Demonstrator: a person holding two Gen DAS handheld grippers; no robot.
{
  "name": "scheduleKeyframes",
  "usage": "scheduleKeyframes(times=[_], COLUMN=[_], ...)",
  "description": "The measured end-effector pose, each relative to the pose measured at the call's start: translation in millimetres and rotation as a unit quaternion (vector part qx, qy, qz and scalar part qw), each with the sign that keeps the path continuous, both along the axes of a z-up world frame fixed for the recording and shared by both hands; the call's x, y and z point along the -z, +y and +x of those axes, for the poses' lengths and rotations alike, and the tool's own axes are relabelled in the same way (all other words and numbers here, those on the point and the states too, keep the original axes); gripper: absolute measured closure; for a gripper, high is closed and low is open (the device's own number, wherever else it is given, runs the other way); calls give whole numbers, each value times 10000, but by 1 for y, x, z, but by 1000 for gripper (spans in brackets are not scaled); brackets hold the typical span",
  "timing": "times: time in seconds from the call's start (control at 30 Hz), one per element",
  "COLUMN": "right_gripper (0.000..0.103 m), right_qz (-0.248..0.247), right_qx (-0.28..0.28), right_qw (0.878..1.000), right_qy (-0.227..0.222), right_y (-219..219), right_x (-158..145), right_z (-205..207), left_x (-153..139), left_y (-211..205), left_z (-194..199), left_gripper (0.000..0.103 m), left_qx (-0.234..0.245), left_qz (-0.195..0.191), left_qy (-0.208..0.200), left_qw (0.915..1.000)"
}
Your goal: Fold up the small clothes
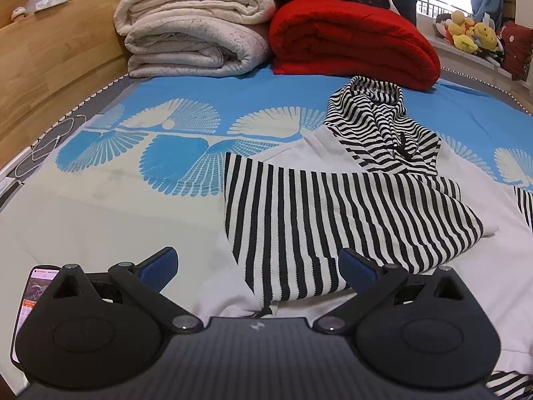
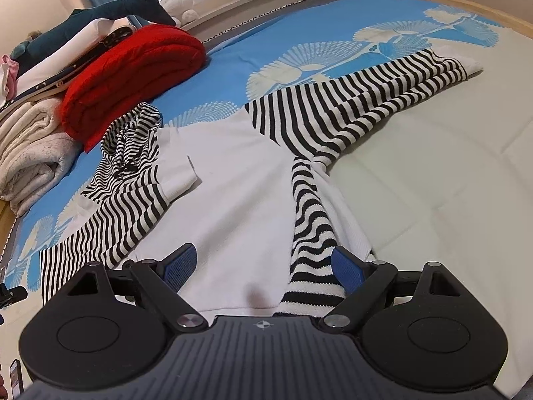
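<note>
A small white hoodie (image 2: 233,180) with black-and-white striped sleeves and hood lies on the bed. Its left sleeve (image 1: 333,220) is folded across the white body (image 1: 466,266); the striped hood (image 1: 383,126) lies beyond. The other sleeve (image 2: 366,100) stretches out to the far right. My left gripper (image 1: 258,266) is open, low over the folded sleeve's near end, holding nothing. My right gripper (image 2: 263,266) is open over the hem, with a striped side panel (image 2: 309,226) by its right finger.
Folded cream blankets (image 1: 190,30) and a red blanket (image 1: 349,40) are stacked at the head of the bed. A wooden bed frame (image 1: 50,53) runs along the left. A phone (image 1: 26,300) lies by my left gripper. Plush toys (image 1: 473,33) sit on the windowsill.
</note>
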State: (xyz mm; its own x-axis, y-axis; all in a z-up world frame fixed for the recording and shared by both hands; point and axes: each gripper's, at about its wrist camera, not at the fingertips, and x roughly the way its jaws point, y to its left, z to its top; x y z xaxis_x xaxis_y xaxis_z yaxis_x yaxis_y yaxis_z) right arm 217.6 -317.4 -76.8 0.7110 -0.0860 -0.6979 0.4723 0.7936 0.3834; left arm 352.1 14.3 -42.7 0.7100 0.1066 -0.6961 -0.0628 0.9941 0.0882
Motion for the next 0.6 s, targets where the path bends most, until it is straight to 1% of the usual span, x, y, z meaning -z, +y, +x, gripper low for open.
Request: scheduleKeyframes(times=[0.3, 0.47, 0.53, 0.6], right_gripper=[14, 14, 14, 14], right_qz=[206, 238, 317, 384], right_qx=[216, 306, 412, 679], right_qw=[9995, 9992, 9986, 9969], right_qy=[50, -3, -59, -60], right_y=[-13, -20, -26, -38], right_x=[4, 5, 6, 7], right_z=[-4, -9, -11, -14], left_x=[3, 4, 4, 4], left_y=[-4, -8, -9, -9], left_z=[3, 5, 6, 6], left_gripper=[1, 1, 1, 1], left_qx=[21, 54, 75, 83], left_qz=[9, -98, -143, -194], left_qy=[63, 83, 107, 111], left_qw=[10000, 9999, 9998, 9997])
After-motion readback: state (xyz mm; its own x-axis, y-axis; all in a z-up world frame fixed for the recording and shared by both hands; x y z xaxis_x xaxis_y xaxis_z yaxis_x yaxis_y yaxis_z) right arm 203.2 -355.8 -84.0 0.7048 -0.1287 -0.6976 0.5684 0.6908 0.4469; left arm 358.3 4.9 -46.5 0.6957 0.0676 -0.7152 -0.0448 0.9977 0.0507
